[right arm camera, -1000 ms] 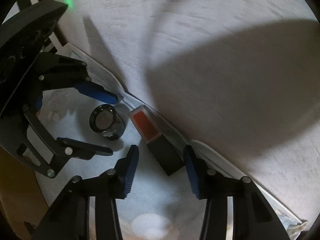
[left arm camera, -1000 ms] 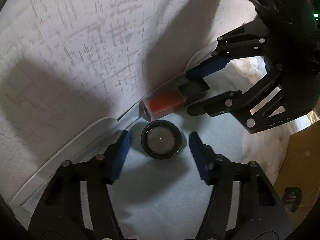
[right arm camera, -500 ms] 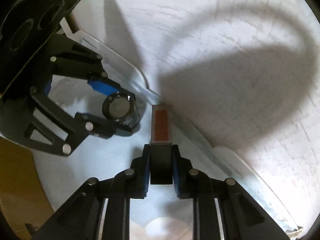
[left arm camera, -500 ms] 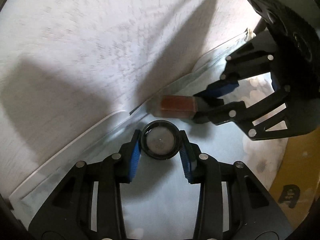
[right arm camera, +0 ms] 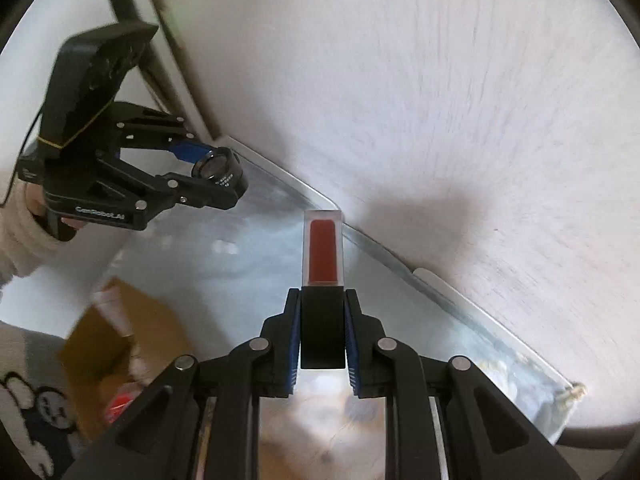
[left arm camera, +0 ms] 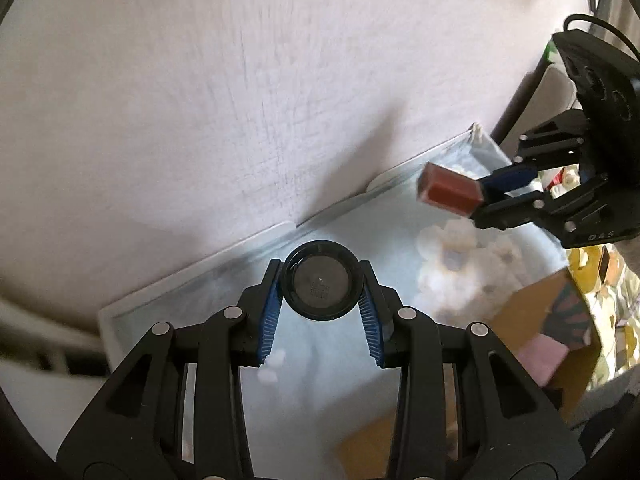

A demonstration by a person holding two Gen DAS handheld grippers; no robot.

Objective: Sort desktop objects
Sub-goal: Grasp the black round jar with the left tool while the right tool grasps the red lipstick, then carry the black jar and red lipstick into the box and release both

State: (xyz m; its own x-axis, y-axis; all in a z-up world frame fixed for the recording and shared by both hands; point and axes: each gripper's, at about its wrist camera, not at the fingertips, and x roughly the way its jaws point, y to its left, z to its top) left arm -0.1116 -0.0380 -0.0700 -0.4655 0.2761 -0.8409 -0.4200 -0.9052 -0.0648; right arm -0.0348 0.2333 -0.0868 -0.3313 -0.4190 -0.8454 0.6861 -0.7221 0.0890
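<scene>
My left gripper (left arm camera: 322, 300) is shut on a small round black jar (left arm camera: 322, 286) and holds it lifted above the pale blue tray (left arm camera: 168, 294). It also shows in the right wrist view (right arm camera: 208, 184) with the jar (right arm camera: 220, 174). My right gripper (right arm camera: 322, 332) is shut on the black base of a red lipstick with a clear cap (right arm camera: 323, 252), held above the tray (right arm camera: 400, 272). The right gripper also shows in the left wrist view (left arm camera: 486, 194) with the lipstick (left arm camera: 448, 192).
The tray lies on a white textured tabletop (left arm camera: 200, 100). A brown cardboard box (left arm camera: 552, 320) with a pink item sits beside the tray at right. White cloud-like prints (left arm camera: 460, 252) show on the tray floor. The box also shows in the right wrist view (right arm camera: 120, 328).
Both grippers closed on their objects, the left on the jar, the right on the lipstick, and lifted them up away from the tray. The two grippers have moved apart.
</scene>
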